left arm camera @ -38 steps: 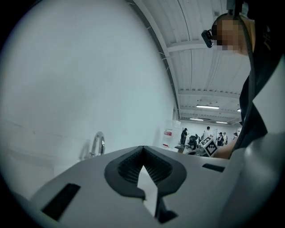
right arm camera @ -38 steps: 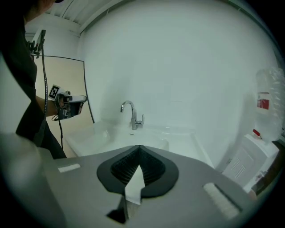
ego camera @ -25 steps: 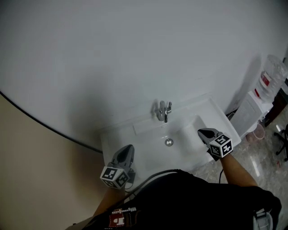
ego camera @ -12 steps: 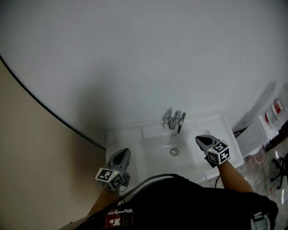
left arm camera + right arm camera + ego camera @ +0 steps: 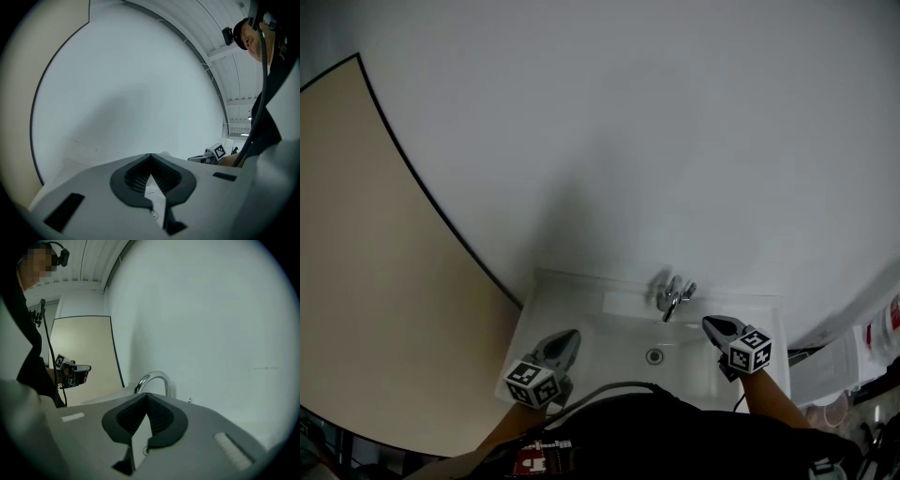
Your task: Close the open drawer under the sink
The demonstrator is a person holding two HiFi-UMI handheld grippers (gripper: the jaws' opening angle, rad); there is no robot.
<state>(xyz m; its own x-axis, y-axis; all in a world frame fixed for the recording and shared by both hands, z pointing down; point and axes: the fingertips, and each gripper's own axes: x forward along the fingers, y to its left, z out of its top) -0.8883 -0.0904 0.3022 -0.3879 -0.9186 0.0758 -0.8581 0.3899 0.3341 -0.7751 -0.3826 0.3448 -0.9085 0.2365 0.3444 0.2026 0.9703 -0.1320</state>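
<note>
A white sink [image 5: 581, 309] with a chrome faucet [image 5: 673, 298] and a drain [image 5: 653, 356] stands against a white wall. No drawer shows in any view; my dark-clothed body [image 5: 656, 431] hides what lies under the sink. My left gripper [image 5: 572, 335] hovers over the sink's left side, jaws shut and empty [image 5: 150, 155]. My right gripper [image 5: 708, 323] hovers over the sink's right side, just right of the faucet, also shut with nothing in it [image 5: 146, 394]. The right gripper view has the faucet [image 5: 152, 380] rising just beyond the closed jaw tips.
A beige wall panel [image 5: 375, 281] with a dark edge stands left of the sink. A white water dispenser [image 5: 834, 366] sits at the far right by the floor. A black cable [image 5: 600, 386] runs across my front.
The head view has swung up and left, so the sink sits lower in frame. The right gripper has moved left, closer to the faucet. Both grippers stay shut.
</note>
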